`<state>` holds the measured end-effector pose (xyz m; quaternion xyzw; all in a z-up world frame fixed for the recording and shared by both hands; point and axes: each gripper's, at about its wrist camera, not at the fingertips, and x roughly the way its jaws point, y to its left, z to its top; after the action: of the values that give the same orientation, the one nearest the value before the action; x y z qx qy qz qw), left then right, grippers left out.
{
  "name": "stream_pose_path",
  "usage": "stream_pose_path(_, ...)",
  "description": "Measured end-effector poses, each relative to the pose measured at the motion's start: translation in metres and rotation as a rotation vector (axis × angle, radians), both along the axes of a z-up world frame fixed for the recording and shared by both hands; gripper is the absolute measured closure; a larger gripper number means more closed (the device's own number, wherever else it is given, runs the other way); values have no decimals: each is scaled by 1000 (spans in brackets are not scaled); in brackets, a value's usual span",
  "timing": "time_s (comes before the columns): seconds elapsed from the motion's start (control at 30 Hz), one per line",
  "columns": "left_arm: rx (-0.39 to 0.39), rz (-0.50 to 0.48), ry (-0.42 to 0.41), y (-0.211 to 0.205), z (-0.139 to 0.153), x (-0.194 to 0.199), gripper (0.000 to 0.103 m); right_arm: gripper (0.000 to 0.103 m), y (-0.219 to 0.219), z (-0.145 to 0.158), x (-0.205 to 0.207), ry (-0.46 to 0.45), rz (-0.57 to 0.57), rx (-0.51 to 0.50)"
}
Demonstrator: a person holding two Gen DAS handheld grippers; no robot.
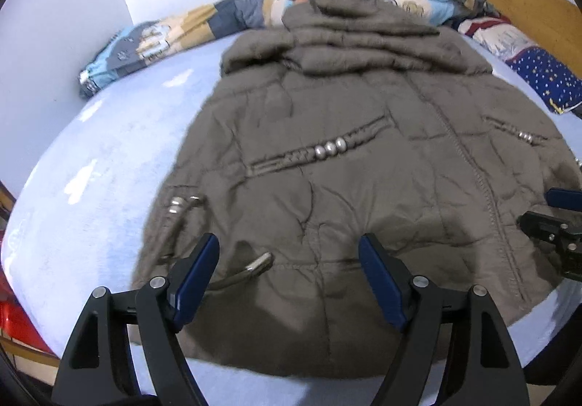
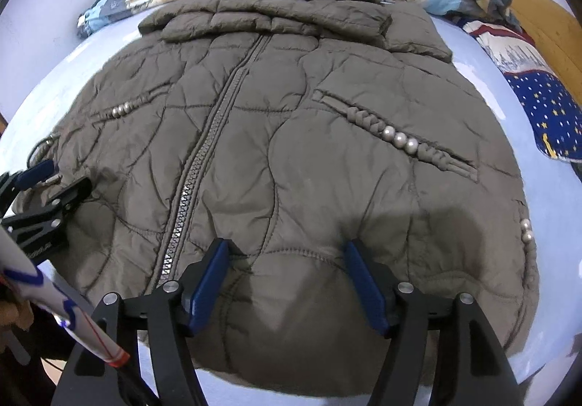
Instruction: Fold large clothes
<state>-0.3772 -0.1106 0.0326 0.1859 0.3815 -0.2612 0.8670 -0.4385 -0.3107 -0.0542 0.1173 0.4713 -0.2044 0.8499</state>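
Observation:
An olive-brown quilted jacket (image 1: 327,158) lies flat and zipped on the light blue bed sheet (image 1: 102,166), hood at the far end. It has pockets trimmed with silver beads (image 1: 330,148). It fills the right wrist view (image 2: 291,136), zipper (image 2: 203,184) running down left of middle. My left gripper (image 1: 289,253) is open and empty, just above the jacket's near left hem. My right gripper (image 2: 287,255) is open and empty above the near hem, right of the zipper. Each gripper shows at the edge of the other's view, the right one (image 1: 553,220) and the left one (image 2: 43,184).
A patchwork blanket (image 1: 203,24) is bunched along the far wall. A star-patterned pillow (image 1: 545,78) lies at the far right by a wooden headboard (image 1: 527,2). A red object (image 1: 14,318) sits low at the left beside the bed.

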Motion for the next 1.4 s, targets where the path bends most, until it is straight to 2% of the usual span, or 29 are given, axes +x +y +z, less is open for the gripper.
stream_pose_path(0.07, -8, 7, -16, 10, -3, -3, 25, 31, 3, 11, -6, -26, 2, 3)
stream_pose_path(0.13, 23, 9, 22, 16, -24, 1, 25, 31, 6, 15, -9, -43, 4, 15)
stream_pose_path(0.2, 21, 10, 31, 15, -31, 5, 23, 31, 8, 11, -9, -28, 8, 25)
stream_pose_path(0.27, 31, 7, 19, 8, -30, 5, 23, 29, 9, -3, -3, 20, 8, 23)
stream_pose_path(0.37, 17, -1, -7, 10, -35, 0, 22, 26, 14, -10, 0, 32, 13, -20)
stream_pose_path(0.67, 3, -6, -28, 11, -39, -2, 20, 20, 20, -19, -18, -48, 33, -64)
stream_pose_path(0.9, -23, -23, -54, 16, -41, -3, 18, 15, 19, -20, -16, -36, 20, -74)
stream_pose_path(1.07, -31, -20, -52, 16, -42, -4, 17, 12, 20, -23, -19, -64, 7, -87)
stream_pose_path(1.4, -21, -26, -96, 14, -44, -10, 17, 9, 22, -24, -19, -60, -6, -119)
